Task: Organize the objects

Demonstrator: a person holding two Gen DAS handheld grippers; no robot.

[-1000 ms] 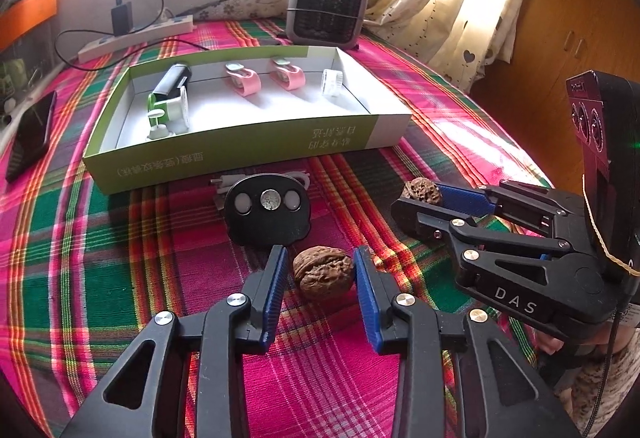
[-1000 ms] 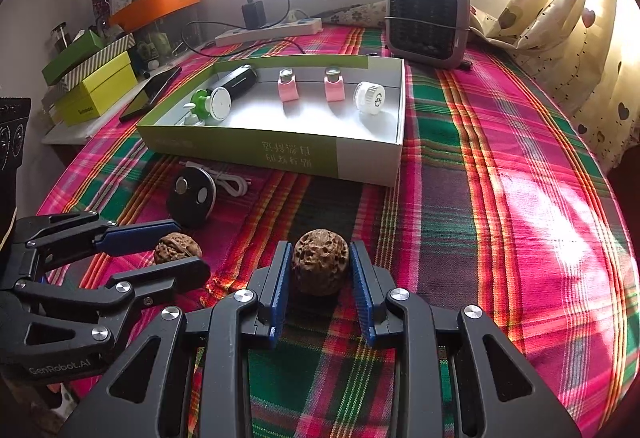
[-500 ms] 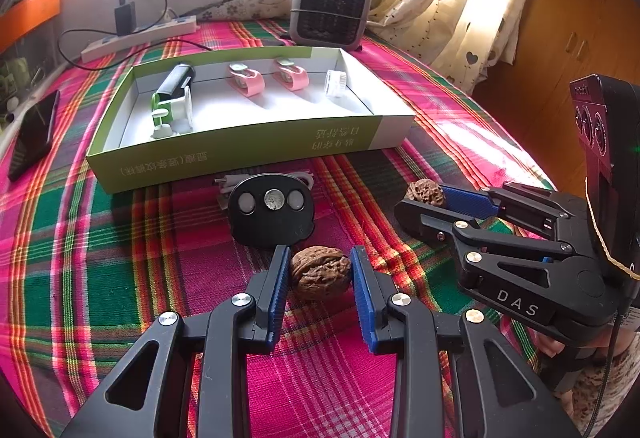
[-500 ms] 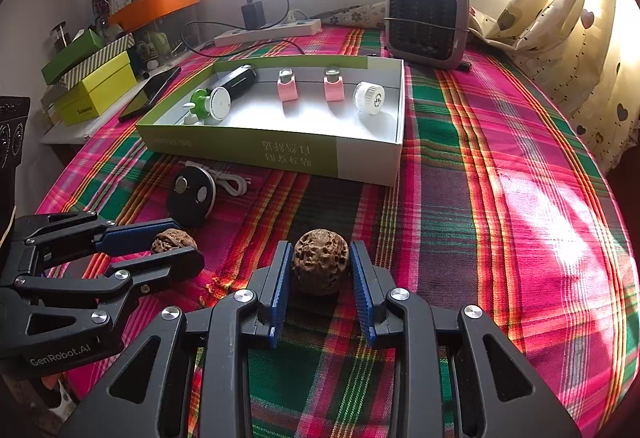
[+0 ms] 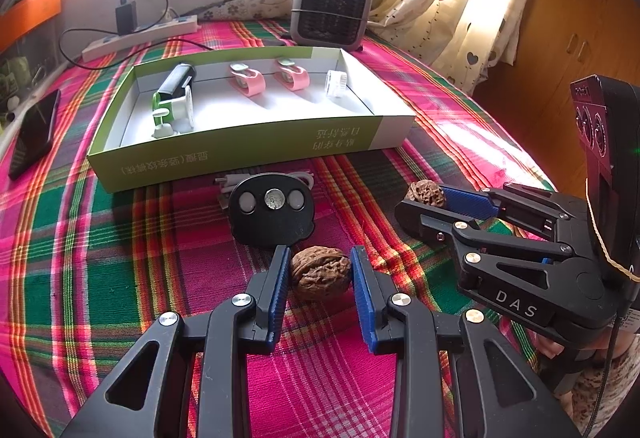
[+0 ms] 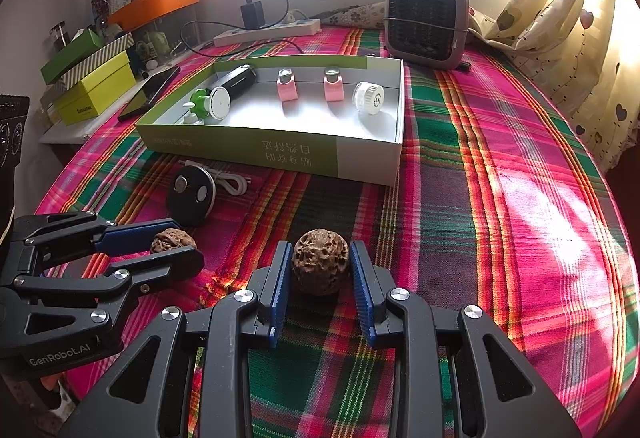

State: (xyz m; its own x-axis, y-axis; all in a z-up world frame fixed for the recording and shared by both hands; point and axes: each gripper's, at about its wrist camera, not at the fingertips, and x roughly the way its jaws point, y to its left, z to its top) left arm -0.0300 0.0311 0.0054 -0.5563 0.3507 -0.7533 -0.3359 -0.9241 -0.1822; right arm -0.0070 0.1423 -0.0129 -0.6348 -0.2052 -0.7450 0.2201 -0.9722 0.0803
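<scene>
My left gripper (image 5: pixel 320 274) is shut on a smooth brown walnut (image 5: pixel 320 272), its blue pads against both sides; it also shows in the right wrist view (image 6: pixel 173 240). My right gripper (image 6: pixel 319 268) is shut on a rounder, pitted walnut (image 6: pixel 320 266), also seen in the left wrist view (image 5: pixel 425 192). Both walnuts sit low over the plaid cloth. Behind them stands an open green-and-white box (image 5: pixel 256 150) (image 6: pixel 276 152) with a black-and-green gadget (image 5: pixel 176 98), two pink clips (image 5: pixel 248 80) and a white cap (image 5: pixel 336 82) inside.
A black round disc (image 5: pixel 272 214) (image 6: pixel 191 194) with a white cable lies just in front of the box. A grey heater (image 6: pixel 426 22), a power strip (image 6: pixel 268 30), a phone (image 5: pixel 34 132) and stacked boxes (image 6: pixel 92 82) stand at the back and left.
The left gripper's fingers have closed in until they touch the smooth walnut. The right gripper stays closed on its walnut with little movement.
</scene>
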